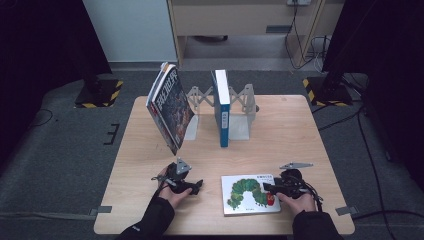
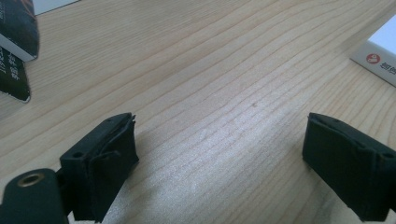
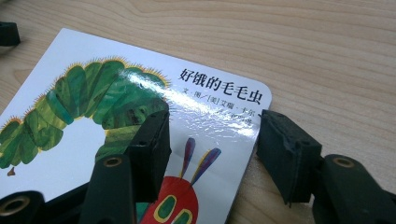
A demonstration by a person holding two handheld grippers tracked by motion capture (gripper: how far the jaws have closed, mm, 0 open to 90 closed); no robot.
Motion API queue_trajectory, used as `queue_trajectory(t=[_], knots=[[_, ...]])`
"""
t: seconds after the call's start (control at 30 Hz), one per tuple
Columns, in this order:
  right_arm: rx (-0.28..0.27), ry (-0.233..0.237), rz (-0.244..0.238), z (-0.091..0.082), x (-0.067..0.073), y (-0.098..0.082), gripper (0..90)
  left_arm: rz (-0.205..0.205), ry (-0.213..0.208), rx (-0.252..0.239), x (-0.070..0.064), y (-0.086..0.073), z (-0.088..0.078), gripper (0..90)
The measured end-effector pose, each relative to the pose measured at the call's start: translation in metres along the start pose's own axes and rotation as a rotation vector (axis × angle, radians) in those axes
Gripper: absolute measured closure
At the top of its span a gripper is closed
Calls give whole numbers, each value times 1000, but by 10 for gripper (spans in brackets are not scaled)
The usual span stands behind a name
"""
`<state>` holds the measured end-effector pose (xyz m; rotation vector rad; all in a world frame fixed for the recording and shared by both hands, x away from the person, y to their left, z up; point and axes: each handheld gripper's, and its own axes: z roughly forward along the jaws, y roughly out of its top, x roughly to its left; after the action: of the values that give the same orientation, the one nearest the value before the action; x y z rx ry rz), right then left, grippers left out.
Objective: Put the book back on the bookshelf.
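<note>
A white picture book with a green caterpillar on its cover (image 1: 245, 192) (image 3: 93, 93) lies flat near the table's front edge. My right gripper (image 1: 267, 189) (image 3: 212, 144) stands open at the book's right corner: one jaw lies over the cover, the other sits just off the book's edge on the wood. To the left, my left gripper (image 1: 192, 186) (image 2: 219, 154) is wide open over bare table with nothing between its jaws. A corner of the white book (image 2: 380, 56) appears at the right in the left gripper view.
A dark-covered book (image 1: 170, 107) (image 2: 16, 42) leans tilted at the back left of the table. A blue book (image 1: 222, 107) stands upright in a grey expanding bookend rack (image 1: 245, 107). The wooden table (image 1: 300, 135) has bare room at its right and middle.
</note>
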<state>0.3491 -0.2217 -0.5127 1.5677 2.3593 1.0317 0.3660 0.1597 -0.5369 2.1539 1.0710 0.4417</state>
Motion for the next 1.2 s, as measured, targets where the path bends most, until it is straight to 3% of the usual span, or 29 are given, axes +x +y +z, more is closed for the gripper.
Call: queue_trajectory(t=[0.1, 0.37, 0.5, 0.63, 0.77, 1.2], knots=[[1, 3, 9, -1, 0, -1, 439, -9, 8, 8, 0, 0, 0, 0], [8, 0, 12, -1, 0, -2, 430, -39, 29, 11, -4, 0, 0, 0], [5, 5, 19, -2, 0, -1, 431, -42, 16, 54, -10, 5, -2, 4], [-6, 18, 34, -5, 0, -1, 431, -120, -73, 37, -16, 9, -9, 114], [-14, 24, 35, -6, -1, 0, 431, -144, -136, 11, -27, 13, -13, 129], [-38, 28, 17, -7, 1, 1, 426, -71, -285, -15, -82, 13, -12, 157]])
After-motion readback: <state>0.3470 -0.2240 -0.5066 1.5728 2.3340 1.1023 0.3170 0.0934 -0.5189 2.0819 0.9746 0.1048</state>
